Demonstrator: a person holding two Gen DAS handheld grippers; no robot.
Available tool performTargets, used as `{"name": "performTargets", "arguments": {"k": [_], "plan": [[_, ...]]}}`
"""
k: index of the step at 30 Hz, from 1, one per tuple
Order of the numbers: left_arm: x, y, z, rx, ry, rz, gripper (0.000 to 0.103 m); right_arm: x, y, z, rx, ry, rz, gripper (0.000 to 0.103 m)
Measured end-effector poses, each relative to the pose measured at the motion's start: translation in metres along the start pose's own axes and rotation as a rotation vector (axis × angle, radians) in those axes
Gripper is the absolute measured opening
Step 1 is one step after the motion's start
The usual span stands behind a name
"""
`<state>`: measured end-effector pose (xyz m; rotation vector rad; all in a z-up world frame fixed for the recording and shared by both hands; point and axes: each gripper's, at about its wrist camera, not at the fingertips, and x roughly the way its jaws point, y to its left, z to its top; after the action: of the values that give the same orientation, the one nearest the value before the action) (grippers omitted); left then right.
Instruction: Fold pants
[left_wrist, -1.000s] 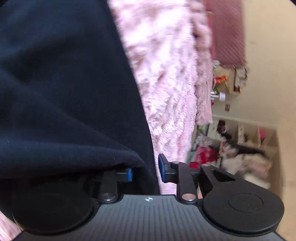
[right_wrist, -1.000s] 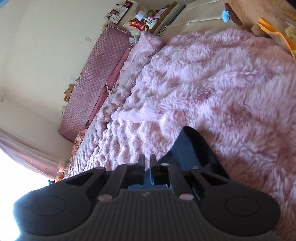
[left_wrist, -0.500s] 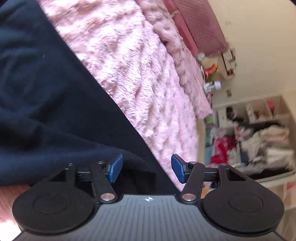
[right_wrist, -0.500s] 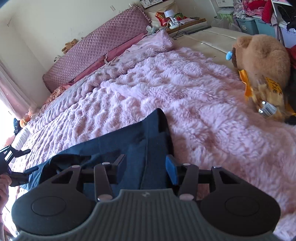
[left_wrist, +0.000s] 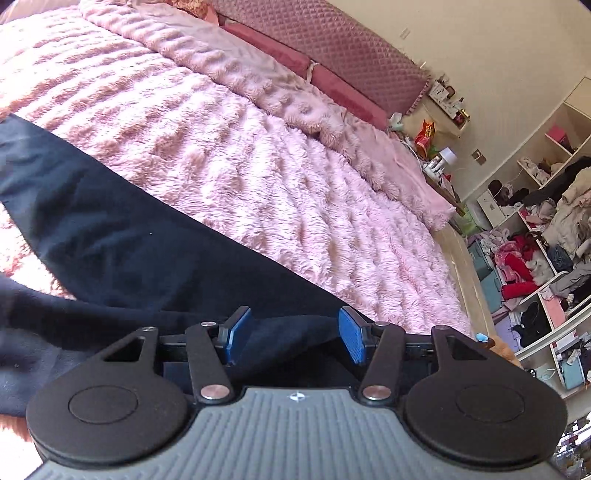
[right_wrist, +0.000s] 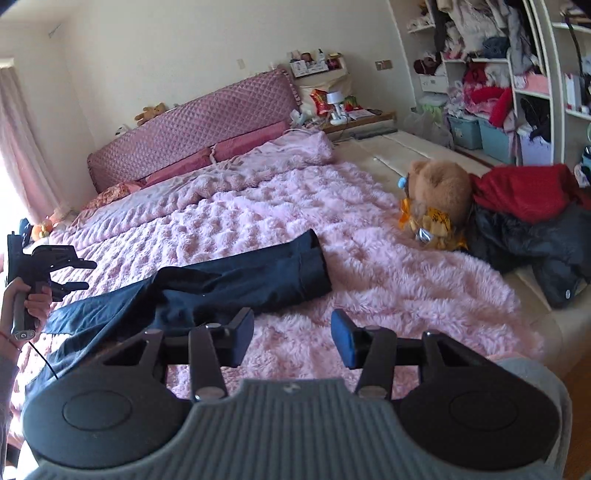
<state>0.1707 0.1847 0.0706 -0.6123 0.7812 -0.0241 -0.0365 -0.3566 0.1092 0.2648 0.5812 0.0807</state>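
My fingers on both grippers stand apart and hold nothing: the left gripper (left_wrist: 293, 339) has just let go above the navy pants (right_wrist: 236, 280), the right gripper (right_wrist: 291, 338) over pink blanket (right_wrist: 388, 280). The pants lie lengthwise, seemingly folded leg on leg. Next I need both ends for the crosswise fold.

My right gripper (right_wrist: 291, 336) has black arms, blue pads, silver screws and a ribbed grey body. The left gripper (left_wrist: 293, 338) matches — beside it my left hand (right_wrist: 31, 295) shows a thin red wristband, grey sleeve, black cable.
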Motion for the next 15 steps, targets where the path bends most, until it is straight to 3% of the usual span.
{"name": "performTargets", "arguments": {"k": [3, 5, 8, 11, 13, 15], "plan": [[-0.019, 0.008, -0.017, -0.054, -0.053, -0.018, 0.061, -0.019, 0.039, 0.027, -0.131, -0.117, 0.033, 0.047], [-0.022, 0.006, -0.028, -0.060, -0.072, -0.044, 0.061, -0.023, 0.061, 0.042, -0.188, -0.181, 0.082, 0.061], [-0.016, -0.008, -0.042, -0.051, -0.054, -0.055, 0.061, -0.016, 0.077, 0.054, -0.275, -0.258, 0.119, 0.074], [-0.011, -0.022, -0.063, 0.011, -0.054, -0.135, 0.061, 0.019, 0.071, 0.067, -0.319, -0.333, 0.114, 0.082], [-0.004, -0.030, -0.077, 0.051, -0.054, -0.178, 0.061, 0.060, 0.062, 0.082, -0.332, -0.257, 0.109, 0.082], [0.008, -0.037, -0.086, 0.093, -0.040, -0.197, 0.061, 0.120, 0.047, 0.100, -0.354, -0.092, 0.067, 0.078]]}}
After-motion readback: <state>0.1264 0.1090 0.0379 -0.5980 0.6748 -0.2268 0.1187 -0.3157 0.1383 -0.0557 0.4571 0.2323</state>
